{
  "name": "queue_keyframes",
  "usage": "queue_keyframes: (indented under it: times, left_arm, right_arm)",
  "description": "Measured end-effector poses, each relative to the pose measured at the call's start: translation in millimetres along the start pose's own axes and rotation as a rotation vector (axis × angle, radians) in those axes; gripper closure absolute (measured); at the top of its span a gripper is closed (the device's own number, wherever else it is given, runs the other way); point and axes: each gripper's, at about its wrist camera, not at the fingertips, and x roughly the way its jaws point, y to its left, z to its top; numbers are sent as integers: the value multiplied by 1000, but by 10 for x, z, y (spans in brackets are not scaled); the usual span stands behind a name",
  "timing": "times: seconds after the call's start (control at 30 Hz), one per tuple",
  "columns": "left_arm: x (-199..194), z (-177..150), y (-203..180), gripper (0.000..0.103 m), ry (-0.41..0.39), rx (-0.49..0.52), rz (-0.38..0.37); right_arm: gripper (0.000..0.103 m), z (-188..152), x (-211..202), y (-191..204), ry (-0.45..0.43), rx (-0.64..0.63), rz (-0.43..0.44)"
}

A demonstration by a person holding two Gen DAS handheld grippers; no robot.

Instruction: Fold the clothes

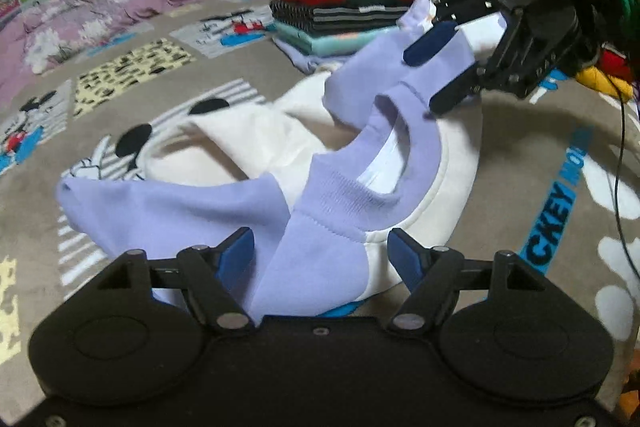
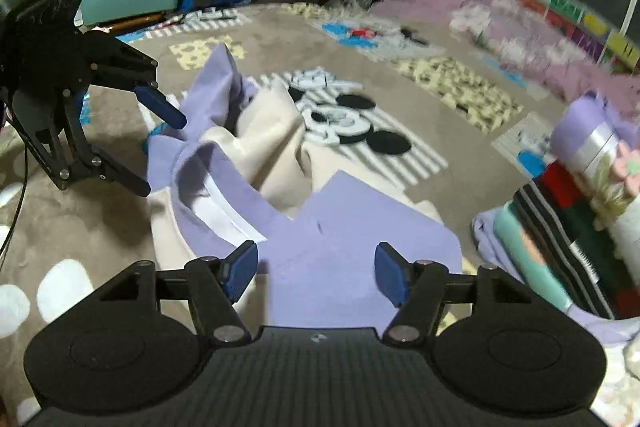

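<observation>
Where sweatshirt [image 1: 224, 199] lies, folded stack [image 1: 344, 11] (nearby)

Dim indoor light, fisheye-warped, motion-blurred

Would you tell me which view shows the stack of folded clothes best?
The left wrist view: the stack sits whole, every layer visible, behind the sweatshirt. The right wrist view shows the stack only at the right edge, blurred and cropped.
</observation>
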Motion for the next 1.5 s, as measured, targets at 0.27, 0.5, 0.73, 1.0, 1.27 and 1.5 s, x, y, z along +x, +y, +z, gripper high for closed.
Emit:
queue_keyframes:
  times: [0.27,0.5,0.73,1.0,1.27,1.5]
  left_arm:
    - [-29,25,-163,96,10,7,-10]
    - [-387,85,-445,100,-35,30,46]
    - [-715,1,-838,100,-43,114,106]
    - [-867,-352,-1279,102,-1,234,143]
    - [-920,-748,-1625,102,40,400,194]
    - [-954,-1002,-1880,102,69,522,195]
  right_arm:
    - [95,-104,-90,115,9,-28,68]
    - [97,-186,-511,383,-108,2,-7]
    - [98,-328,-894,746,-144,-15,-38]
    - [98,-684,-1011,1233,-105,-68,-40]
    - [98,-966,-1058,1683,-76,-141,-55]
    - [98,-1224,-1046,2068,-34,-209,-63]
